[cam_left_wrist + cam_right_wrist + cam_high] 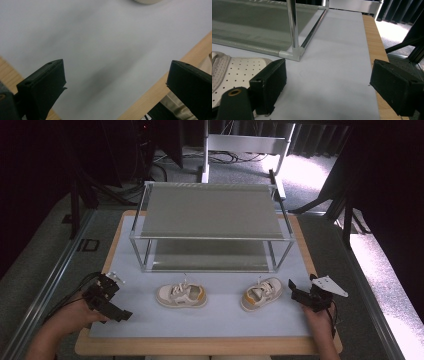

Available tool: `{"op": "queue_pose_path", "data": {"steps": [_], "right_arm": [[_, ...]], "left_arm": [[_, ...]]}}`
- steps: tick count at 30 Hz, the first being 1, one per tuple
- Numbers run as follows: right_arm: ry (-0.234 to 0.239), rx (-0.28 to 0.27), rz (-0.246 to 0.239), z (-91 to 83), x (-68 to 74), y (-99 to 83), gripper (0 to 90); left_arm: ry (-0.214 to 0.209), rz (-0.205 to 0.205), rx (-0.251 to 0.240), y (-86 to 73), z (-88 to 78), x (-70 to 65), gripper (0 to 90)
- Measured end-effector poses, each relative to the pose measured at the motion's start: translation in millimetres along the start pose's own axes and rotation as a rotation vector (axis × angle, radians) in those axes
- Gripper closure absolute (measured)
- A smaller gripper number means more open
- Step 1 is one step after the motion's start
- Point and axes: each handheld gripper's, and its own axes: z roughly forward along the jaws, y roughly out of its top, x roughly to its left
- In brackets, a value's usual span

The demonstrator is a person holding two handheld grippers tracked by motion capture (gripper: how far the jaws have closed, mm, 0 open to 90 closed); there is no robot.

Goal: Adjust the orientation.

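white shoes [181,295] [261,293] lengthwise across the mat, toes toward each other, left claw [123,314] and right claw [292,289] both agape

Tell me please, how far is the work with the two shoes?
Nothing looks done: both shelves of the rack are bare. The left shoe and right shoe lie on the mat. The right tongs are open beside the right shoe; the left tongs are open, apart. Grasping and placing remain.

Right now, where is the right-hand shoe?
In the high view, the right shoe lies on the mat in front of the rack, just left of the right tool.
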Motion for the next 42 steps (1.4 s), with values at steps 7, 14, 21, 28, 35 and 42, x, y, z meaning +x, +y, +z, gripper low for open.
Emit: {"op": "queue_pose_path", "data": {"steps": [7,14,21,28,35,42], "right_arm": [[-0.003,0.002,0.000,0.1,0.4,0.0,13.8],[-0.001,0.003,-0.006,0.3,0.7,0.1,13.8],[-0.006,-0.003,-0.009,-0.1,1.3,-0.1,13.8],[-0.005,-0.004,-0.013,-0.2,1.7,-0.2,13.9],[-0.004,-0.003,-0.012,-0.1,1.6,-0.1,13.9],[-0.006,-0.007,-0.008,-0.5,1.4,-0.3,14.0]], "left_arm": [[-0.027,0.077,0.018,28.2,0.0,-18.1,2.0],[-0.067,0.141,0.010,54.2,1.4,-33.6,2.0],[-0.111,0.203,0.016,87.7,7.7,-56.6,2.0],[-0.118,0.263,0.031,110.0,14.2,-76.3,3.3],[-0.131,0.313,0.039,127.9,20.1,-93.5,3.4],[-0.154,0.340,0.049,147.4,30.5,-106.9,3.4]]}}
